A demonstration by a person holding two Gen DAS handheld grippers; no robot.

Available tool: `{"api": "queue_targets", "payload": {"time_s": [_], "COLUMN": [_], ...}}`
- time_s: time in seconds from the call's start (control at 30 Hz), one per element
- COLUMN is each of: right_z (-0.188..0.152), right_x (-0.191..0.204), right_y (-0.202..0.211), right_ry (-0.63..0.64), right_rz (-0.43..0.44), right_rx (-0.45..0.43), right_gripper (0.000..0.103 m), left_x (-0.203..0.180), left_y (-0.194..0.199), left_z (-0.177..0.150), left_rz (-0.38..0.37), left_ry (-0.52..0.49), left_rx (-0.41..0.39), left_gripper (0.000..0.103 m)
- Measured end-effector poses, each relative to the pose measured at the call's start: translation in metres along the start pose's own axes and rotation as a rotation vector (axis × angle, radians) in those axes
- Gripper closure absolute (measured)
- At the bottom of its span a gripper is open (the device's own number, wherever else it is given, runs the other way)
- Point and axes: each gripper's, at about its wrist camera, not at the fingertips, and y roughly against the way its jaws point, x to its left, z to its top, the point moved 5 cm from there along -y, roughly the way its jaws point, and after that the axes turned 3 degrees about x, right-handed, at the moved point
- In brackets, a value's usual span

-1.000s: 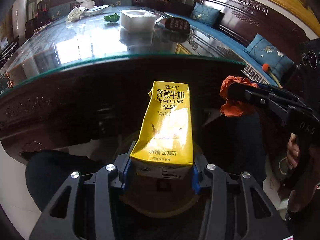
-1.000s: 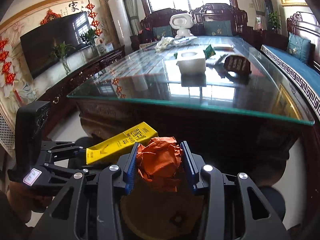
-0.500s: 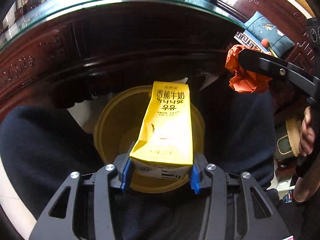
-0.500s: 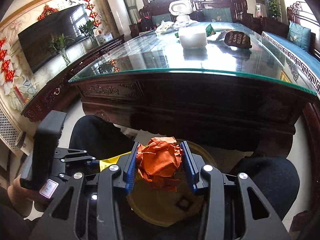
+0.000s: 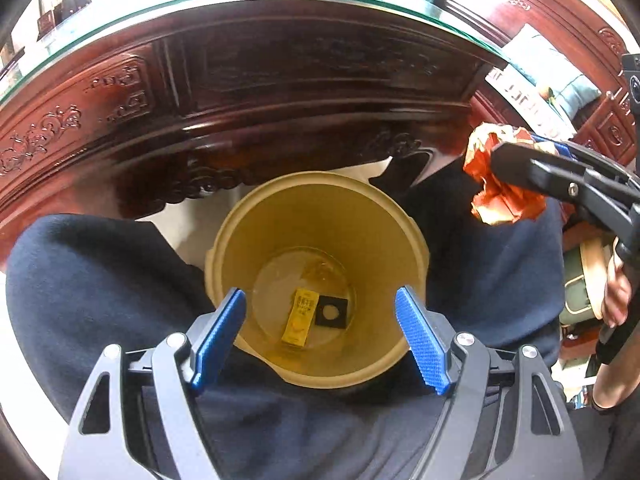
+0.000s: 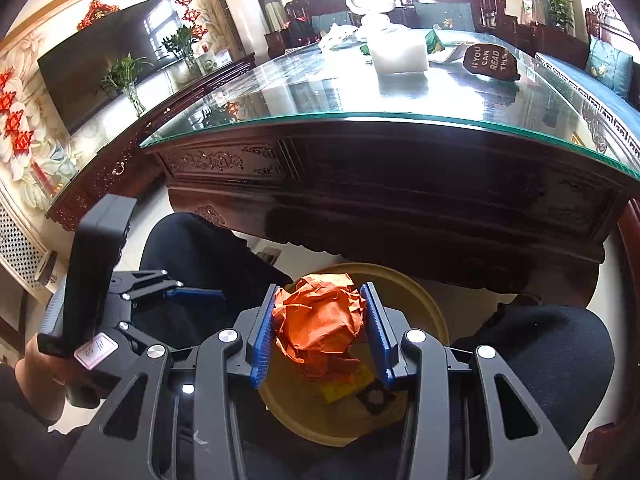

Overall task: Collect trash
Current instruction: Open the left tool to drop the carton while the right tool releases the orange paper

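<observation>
The yellow trash bin (image 5: 316,208) stands on the floor between the person's dark-trousered knees (image 5: 92,280), just in front of the carved wooden side of the glass tabletop (image 6: 400,92).

The left hand-held gripper (image 5: 320,332) hangs directly above the bin's mouth, pointing steeply down into it. Its jaws are opening and already stand wide, with nothing between the blue pads (image 5: 218,334). The yellow milk carton (image 5: 300,316) lies at the bottom of the bin, next to a small black square (image 5: 331,312) on the bin's floor.

The right hand-held gripper (image 6: 320,328) sits over the bin's near rim, jaws at a middling width and clamped on the crumpled orange paper (image 6: 320,320), both blue pads pressing its sides. In the left wrist view the same paper ball (image 5: 500,176) shows beyond the bin's right edge, above the person's right knee, with the right hand (image 5: 616,292) on the handle lower down. In the right wrist view the carton and the black square peek out inside the bin below the paper.

Far behind the bin, on the tabletop, stand a white box (image 6: 396,54) and a dark oval object with white lettering (image 6: 490,64).
</observation>
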Motion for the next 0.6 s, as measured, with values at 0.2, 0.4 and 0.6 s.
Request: {"api": "queue_targets", "payload": {"time_s": [0.2,0.4,0.6], "right_z": [0.0008,0.0004,0.0024], "right_x": [-0.0015,-0.0060,-0.0068], "right_y": [-0.0024,-0.0019,-0.0002], "right_ry": [-0.006,-0.035,-0.028], "right_rz": [0.003,0.012,0.022], "right_rx": [0.004,0.005,0.004], "right_gripper": [0.060,0.038,0.038], "left_x": [0.0059,0.0099,0.0098], "left_y": [0.0033,0.0046,0.0046], "left_z": [0.0040,0.0066,0.0094], "left_rz": [0.015,0.025,0.030], "left_ry": [-0.001,0.010,0.003], "left_rx": [-0.008,-0.013,-0.015], "left_gripper": [0.026,0.026,0.026]}}
